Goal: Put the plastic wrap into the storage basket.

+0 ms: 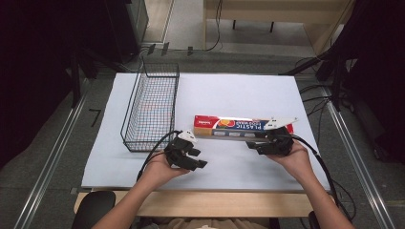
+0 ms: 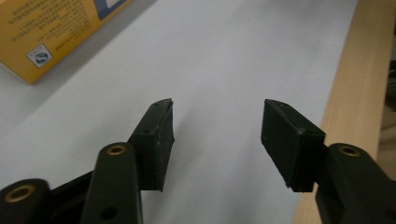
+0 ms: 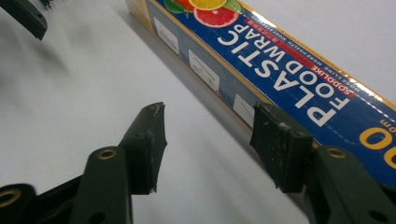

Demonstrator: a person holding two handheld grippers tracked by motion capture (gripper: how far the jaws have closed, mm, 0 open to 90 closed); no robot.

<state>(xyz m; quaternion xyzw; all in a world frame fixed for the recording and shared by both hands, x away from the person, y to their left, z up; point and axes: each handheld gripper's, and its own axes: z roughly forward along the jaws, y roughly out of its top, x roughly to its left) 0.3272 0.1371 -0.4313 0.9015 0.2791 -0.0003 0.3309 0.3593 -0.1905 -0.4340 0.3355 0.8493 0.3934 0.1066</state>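
Plastic food wrap box (image 1: 241,127) lies flat just ahead of the right gripper (image 1: 261,145), long axis running crosswise to its jaws; right gripper nearer, one pad beside the box's near edge; jaws spread, nothing between them; left gripper (image 1: 197,158) also spread and empty, box off to its far side, farther away; wire basket (image 1: 150,109) beyond the left gripper; white table sheet (image 1: 229,90), dim room, grey floor.

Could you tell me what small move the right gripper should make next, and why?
Probably ease the right gripper sideways so its open jaws straddle the plastic food wrap box: that box lies just beside one jaw, nothing is between the jaws yet, and the wire basket waits empty.
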